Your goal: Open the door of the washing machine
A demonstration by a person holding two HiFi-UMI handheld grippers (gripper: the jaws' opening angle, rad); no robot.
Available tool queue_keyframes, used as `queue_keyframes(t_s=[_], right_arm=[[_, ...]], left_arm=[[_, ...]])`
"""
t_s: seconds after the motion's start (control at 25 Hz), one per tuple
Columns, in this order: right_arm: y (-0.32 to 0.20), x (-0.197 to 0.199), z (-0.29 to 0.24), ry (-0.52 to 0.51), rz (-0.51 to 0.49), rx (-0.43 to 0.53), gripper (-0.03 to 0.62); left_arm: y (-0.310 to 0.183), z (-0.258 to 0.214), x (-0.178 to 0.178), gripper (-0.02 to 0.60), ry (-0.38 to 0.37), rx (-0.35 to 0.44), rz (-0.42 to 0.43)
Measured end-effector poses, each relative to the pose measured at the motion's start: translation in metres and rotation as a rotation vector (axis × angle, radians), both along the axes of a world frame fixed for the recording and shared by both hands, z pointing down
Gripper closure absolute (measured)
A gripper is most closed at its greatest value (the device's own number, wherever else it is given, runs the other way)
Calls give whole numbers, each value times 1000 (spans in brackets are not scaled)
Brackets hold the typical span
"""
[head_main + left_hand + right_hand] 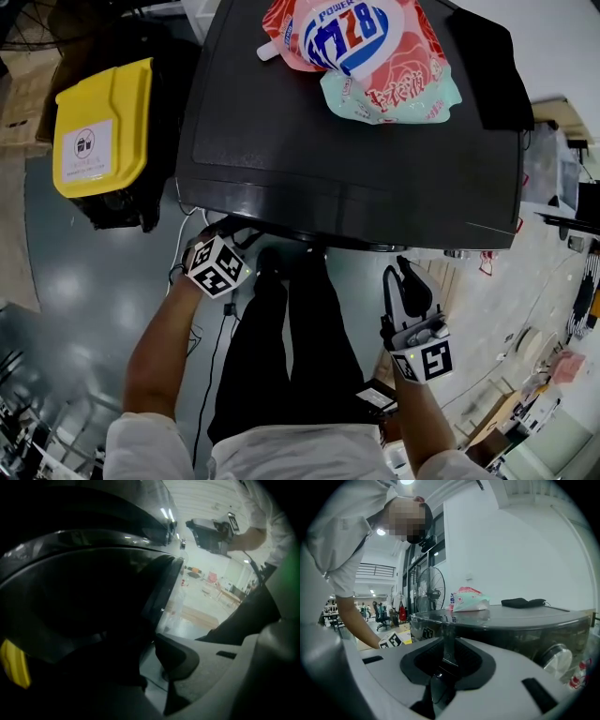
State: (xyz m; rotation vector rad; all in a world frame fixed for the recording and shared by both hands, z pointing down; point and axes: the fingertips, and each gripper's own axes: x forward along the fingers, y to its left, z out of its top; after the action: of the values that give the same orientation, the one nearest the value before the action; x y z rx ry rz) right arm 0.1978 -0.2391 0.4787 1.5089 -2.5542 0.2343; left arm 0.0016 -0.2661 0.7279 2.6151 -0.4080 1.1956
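Grey floor lies lower left; the washing machine fills the upper centre. Your left gripper, under its front edge, seems clenched on the door rim; your right gripper, lower right, is closed, empty.

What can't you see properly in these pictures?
Door handle: head view, under the black top of the washing machine; left gripper view, too dark.
Left claw: that darkness hides one side; grip unclear.
Detergent pouch: head view, top cut off by the picture's edge.
Label on yellow bin: head view, too small.
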Motion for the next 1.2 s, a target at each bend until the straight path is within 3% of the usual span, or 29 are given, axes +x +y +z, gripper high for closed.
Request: queue_keyframes(t_s=[0.36,0.76,1.08,1.12,1.2], right_arm=[[3,12,-2,9,28,1,507],[2,10,-1,17,32,10,507],[2,14,-2,17,36,11,507],[3,15,-1,17,36,10,507],[2,16,2,22,41,12,507]], left_arm=[[-1,1,1,499,-7,-6,-45],[-1,0,1,500,-37,-13,-14],[-1,-1,1,502,-52,-18,-35],[3,-1,-1,502,-56,-25,-11],[36,2,-3,506,-43,-59,134]])
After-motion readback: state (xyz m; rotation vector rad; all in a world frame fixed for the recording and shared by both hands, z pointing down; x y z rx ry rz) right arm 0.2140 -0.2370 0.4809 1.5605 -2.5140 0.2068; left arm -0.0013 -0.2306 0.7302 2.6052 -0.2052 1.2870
